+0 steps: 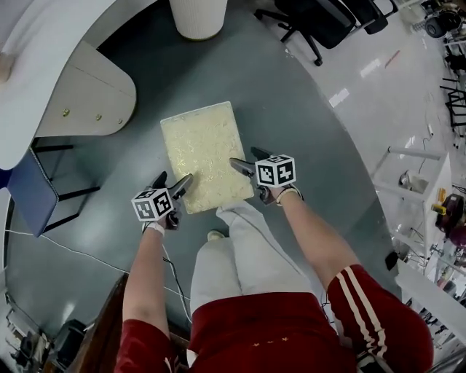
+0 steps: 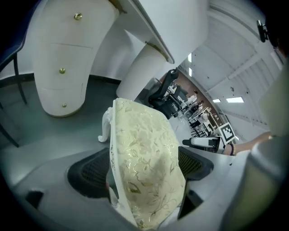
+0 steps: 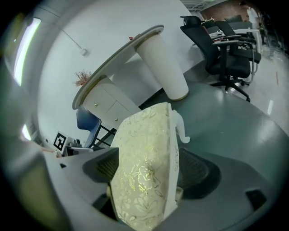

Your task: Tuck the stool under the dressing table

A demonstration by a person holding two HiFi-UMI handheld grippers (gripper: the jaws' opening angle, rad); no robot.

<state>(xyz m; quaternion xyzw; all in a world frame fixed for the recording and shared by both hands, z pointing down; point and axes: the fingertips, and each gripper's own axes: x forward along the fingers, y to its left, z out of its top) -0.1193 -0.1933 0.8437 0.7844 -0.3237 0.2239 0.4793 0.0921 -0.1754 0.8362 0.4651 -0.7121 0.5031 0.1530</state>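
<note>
Standing off to the side here. The stool (image 1: 200,153), the one with the cream and gold flowery cushion, is out on the grey floor (image 1: 291,131), not under the dressing counter (image 1: 44,65). One short edge faces the counter and the other faces the person.

Both claws are on the end farthest from the counter. The left claw (image 1: 171,182) is clamped on that end's corner and the right claw (image 1: 250,162) on the long side just up from it. Each has its jaws spread wide with the cushion's rim wedged between the pads. So both are holding the stool.

From the left gripper view a curly white leg (image 2: 106,126) shows under the rim, but I honestly can't tell if the feet are touching the floor.

For room to move, there's a band of bare floor between the stool's far edge and the counter. There's also a dark opening under the curved top, between the drawer unit (image 1: 87,102) and the round pedestal (image 1: 198,18). A blue chair (image 1: 33,191) sits right beside the drawer unit. A black office chair (image 1: 320,22) is well off past the pedestal.
</note>
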